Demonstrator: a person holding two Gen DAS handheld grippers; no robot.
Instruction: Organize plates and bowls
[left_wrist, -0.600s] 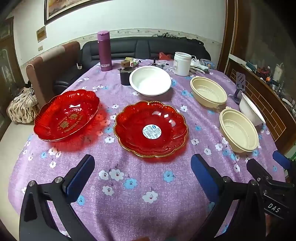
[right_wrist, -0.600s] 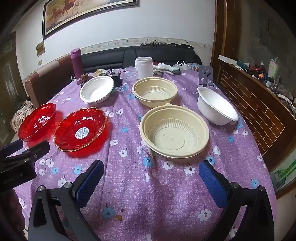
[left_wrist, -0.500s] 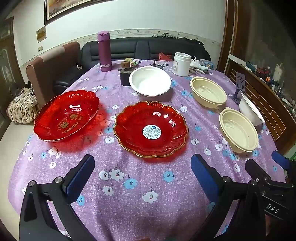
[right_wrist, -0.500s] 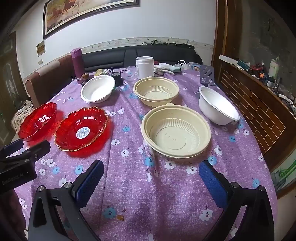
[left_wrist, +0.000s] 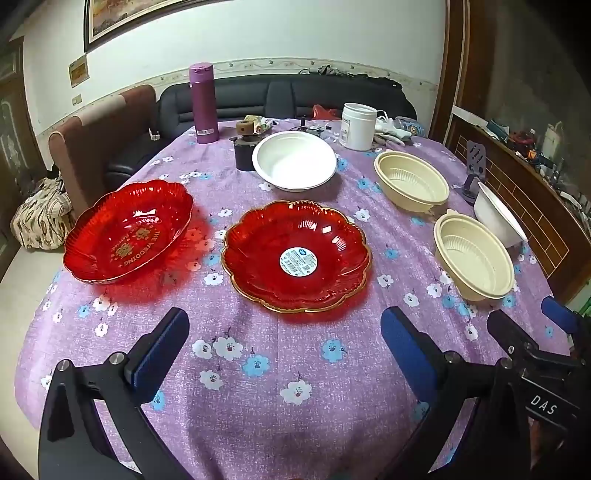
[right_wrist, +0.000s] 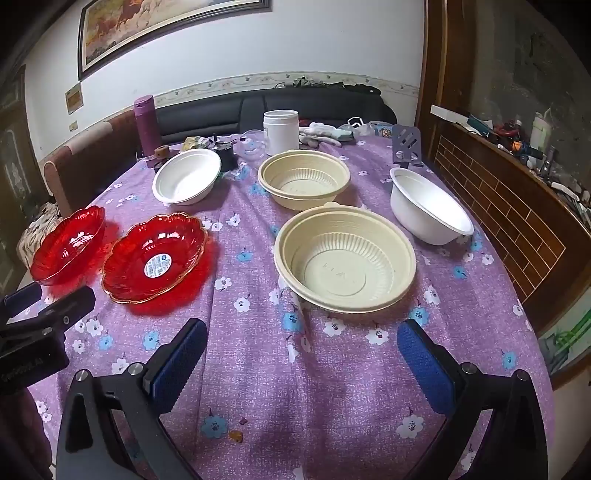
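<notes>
A white wall (left_wrist: 295, 33) carries a framed painting (right_wrist: 155, 26); below it stand a black sofa (left_wrist: 280, 96) and a brown chair (left_wrist: 92, 140).

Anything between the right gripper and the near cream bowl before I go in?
No. In the right wrist view only bare flowered tablecloth lies between the open right gripper and the near cream bowl.
</notes>
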